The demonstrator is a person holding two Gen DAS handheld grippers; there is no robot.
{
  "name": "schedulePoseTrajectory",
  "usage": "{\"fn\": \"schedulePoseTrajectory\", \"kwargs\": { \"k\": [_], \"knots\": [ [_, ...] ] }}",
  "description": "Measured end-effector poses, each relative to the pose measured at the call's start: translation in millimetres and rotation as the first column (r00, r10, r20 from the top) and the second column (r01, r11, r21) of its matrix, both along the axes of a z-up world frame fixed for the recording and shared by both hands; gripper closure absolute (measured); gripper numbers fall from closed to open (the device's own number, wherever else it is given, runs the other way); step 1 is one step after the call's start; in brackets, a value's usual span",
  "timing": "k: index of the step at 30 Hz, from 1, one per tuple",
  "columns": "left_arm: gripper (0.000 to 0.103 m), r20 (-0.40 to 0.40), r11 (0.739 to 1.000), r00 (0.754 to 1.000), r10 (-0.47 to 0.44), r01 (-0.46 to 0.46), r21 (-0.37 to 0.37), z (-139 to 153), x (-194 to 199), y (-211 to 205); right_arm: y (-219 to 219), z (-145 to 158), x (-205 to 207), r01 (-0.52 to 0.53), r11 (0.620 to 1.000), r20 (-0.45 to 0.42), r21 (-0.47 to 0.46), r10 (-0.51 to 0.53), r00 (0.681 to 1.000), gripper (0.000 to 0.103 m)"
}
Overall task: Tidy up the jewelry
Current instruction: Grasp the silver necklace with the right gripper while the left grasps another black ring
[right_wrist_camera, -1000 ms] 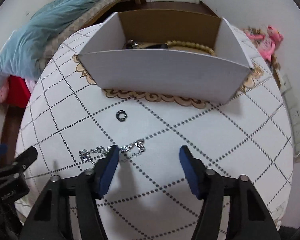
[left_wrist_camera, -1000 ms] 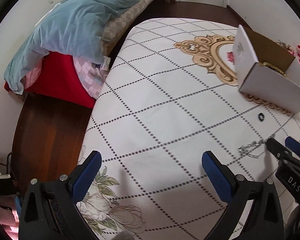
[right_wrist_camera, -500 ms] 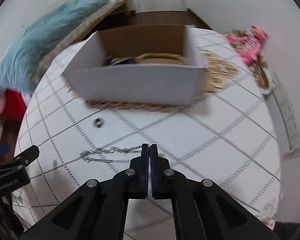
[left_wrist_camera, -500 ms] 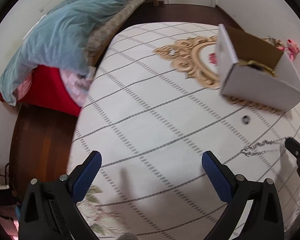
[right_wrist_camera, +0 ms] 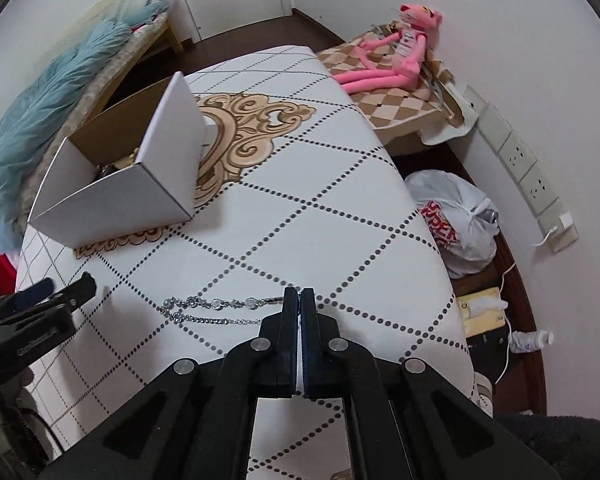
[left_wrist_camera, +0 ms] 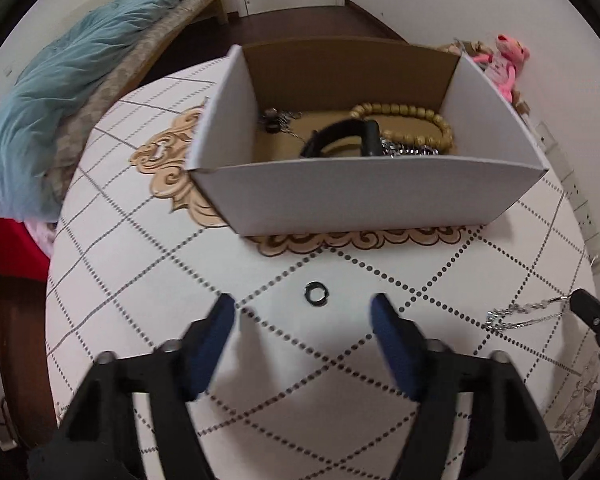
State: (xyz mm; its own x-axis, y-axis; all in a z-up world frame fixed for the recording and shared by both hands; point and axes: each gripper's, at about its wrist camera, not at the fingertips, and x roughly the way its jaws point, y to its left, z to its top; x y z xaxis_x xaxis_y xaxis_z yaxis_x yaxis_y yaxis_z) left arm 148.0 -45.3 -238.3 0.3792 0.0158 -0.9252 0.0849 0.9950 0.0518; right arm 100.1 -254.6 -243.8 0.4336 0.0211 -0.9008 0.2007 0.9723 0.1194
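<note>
A white cardboard box (left_wrist_camera: 364,196) stands on the patterned table (left_wrist_camera: 140,264) and holds a wooden bead bracelet (left_wrist_camera: 404,114), a black band and chains. A small black ring (left_wrist_camera: 317,293) lies on the table between the fingers of my open left gripper (left_wrist_camera: 303,312). My right gripper (right_wrist_camera: 299,300) is shut on one end of a silver chain necklace (right_wrist_camera: 208,308), which trails left across the table; the chain also shows in the left wrist view (left_wrist_camera: 520,314). The box shows at the left in the right wrist view (right_wrist_camera: 116,184).
A pink plush toy (right_wrist_camera: 396,56) sits on a checked cushion beyond the table. A white plastic bag (right_wrist_camera: 456,216) and a wall socket strip (right_wrist_camera: 520,160) are at the right. A blue blanket (left_wrist_camera: 44,92) lies on a bed at the left.
My left gripper swung right and now faces the box, with the black ring between its fingers. My right gripper closed on the necklace end and turned to the right.
</note>
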Motion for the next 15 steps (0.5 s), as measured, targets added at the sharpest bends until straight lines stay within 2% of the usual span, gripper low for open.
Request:
{"fn": "schedulePoseTrajectory", "kwargs": {
  "k": [2, 3, 4, 5, 7, 12, 15],
  "knots": [
    [0.062, 0.009, 1.0, 1.0, -0.006, 0.006, -0.022, -0.9, 1.9, 0.5, -0.9, -0.9, 0.5, 0.006, 1.0, 0.002, 0.004, -0.006, 1.0, 0.102],
    [0.064, 0.011, 1.0, 1.0, -0.01, 0.01, -0.021, -0.3, 1.6, -0.3, -1.4, -1.3, 0.8, 0.008, 1.0, 0.002, 0.009, -0.008, 1.0, 0.102],
    [0.072, 0.015, 1.0, 1.0, -0.018, 0.018, -0.02, 1.1, 1.4, -2.8, -2.0, -1.5, 0.9, 0.01, 1.0, 0.003, 0.012, -0.01, 1.0, 0.102],
    [0.084, 0.018, 0.999, 1.0, -0.022, 0.023, -0.022, 2.8, 0.8, -5.3, -2.4, -1.6, 0.9, 0.009, 1.0, 0.004, 0.012, -0.009, 1.0, 0.102],
    [0.092, 0.019, 0.999, 1.0, -0.025, 0.025, -0.029, 3.0, 0.7, -6.8, -3.0, -1.4, 1.6, 0.011, 1.0, 0.004, 0.017, -0.011, 1.0, 0.102],
    [0.093, 0.042, 0.998, 0.999, -0.027, 0.029, -0.054, 8.3, -5.5, -6.4, 0.2, 8.9, 1.3, -0.007, 0.999, 0.023, 0.035, 0.007, 1.0, 0.102],
    [0.093, 0.05, 0.996, 0.998, -0.03, 0.034, -0.084, 21.0, -13.2, -5.0, 5.8, 26.5, 1.2, -0.04, 0.998, 0.051, 0.057, 0.037, 0.998, 0.102]
  ]
}}
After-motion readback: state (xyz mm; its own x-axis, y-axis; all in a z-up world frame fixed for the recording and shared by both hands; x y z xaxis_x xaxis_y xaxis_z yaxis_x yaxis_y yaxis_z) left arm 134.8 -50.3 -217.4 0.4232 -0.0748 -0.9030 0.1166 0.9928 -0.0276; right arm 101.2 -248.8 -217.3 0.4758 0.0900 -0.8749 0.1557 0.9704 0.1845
